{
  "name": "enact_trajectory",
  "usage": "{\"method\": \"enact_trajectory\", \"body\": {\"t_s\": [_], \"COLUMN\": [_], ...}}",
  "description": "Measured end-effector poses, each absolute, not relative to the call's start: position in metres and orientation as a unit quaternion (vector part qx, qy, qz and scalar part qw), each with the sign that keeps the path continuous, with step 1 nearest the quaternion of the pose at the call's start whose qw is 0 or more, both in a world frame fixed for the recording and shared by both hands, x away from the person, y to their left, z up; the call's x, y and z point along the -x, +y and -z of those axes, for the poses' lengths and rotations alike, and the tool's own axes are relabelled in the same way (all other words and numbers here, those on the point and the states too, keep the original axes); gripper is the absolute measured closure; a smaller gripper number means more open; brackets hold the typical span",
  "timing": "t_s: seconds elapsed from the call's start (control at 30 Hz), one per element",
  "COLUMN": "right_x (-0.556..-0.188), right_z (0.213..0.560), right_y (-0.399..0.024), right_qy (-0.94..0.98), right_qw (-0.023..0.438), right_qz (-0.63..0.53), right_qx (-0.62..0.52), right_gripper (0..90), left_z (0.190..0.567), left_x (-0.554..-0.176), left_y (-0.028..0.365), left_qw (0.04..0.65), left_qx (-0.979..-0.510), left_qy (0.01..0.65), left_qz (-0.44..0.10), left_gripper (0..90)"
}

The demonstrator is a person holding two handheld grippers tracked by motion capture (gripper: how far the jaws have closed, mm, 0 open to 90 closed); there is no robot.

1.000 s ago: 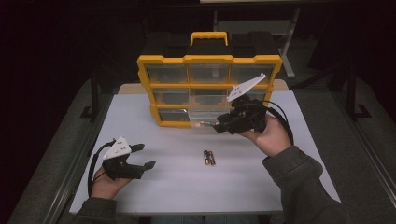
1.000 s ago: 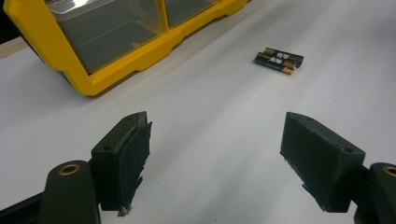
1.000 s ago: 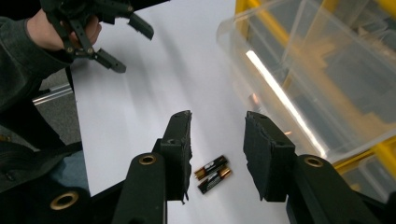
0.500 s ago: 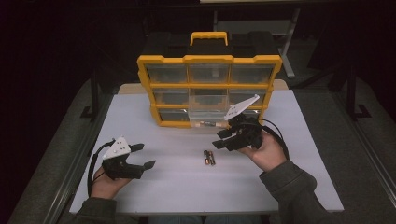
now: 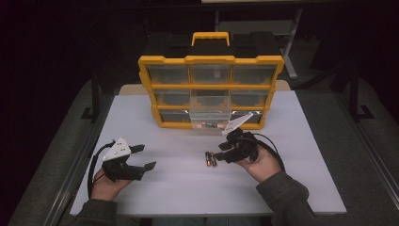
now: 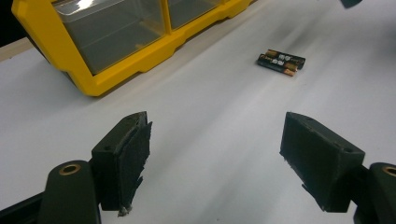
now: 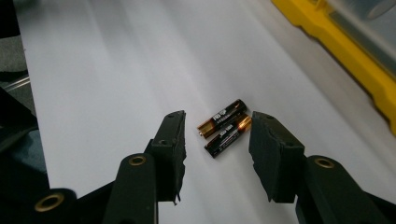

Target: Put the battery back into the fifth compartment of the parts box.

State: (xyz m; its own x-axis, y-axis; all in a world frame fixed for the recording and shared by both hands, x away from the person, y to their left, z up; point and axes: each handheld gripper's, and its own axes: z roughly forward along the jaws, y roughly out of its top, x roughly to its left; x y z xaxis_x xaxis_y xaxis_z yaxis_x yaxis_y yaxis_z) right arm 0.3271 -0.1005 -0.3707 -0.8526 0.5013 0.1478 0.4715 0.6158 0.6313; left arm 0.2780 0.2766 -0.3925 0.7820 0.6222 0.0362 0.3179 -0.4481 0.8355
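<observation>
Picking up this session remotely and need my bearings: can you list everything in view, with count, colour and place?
batteries: two, black with copper ends, lying side by side mid-table, just ahead of the right gripper's jaws.
organiser case: one, yellow frame, clear drawers, black handle top, standing at the table's far side.
open drawer: one, clear, pulled out at bottom centre, a battery inside.
table: one, white.
left gripper: black, near left, jaws wide apart over bare table.
right gripper: black, jaws apart either side of the batteries, not touching them.
</observation>
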Motion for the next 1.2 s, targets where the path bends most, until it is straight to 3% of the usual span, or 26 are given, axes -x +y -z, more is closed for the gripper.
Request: {"method": "enact_trajectory", "body": {"t_s": [0.63, 1.2], "right_x": [-0.337, -0.336], "right_z": [0.419, 0.434], "right_y": [-0.083, -0.077], "right_qy": [0.897, 0.886], "right_qw": [0.043, 0.061], "right_qz": [-0.323, -0.310], "right_qx": [-0.298, -0.340], "right_gripper": [61.0, 66.7], "left_z": [0.393, 0.392], "left_x": [-0.278, -0.278], "left_y": [0.277, 0.277], "left_qw": [0.443, 0.443], "left_qx": [-0.834, -0.834], "left_qy": [0.281, 0.280], "left_qz": [-0.172, -0.172], "left_gripper": [23.6, 23.6]}}
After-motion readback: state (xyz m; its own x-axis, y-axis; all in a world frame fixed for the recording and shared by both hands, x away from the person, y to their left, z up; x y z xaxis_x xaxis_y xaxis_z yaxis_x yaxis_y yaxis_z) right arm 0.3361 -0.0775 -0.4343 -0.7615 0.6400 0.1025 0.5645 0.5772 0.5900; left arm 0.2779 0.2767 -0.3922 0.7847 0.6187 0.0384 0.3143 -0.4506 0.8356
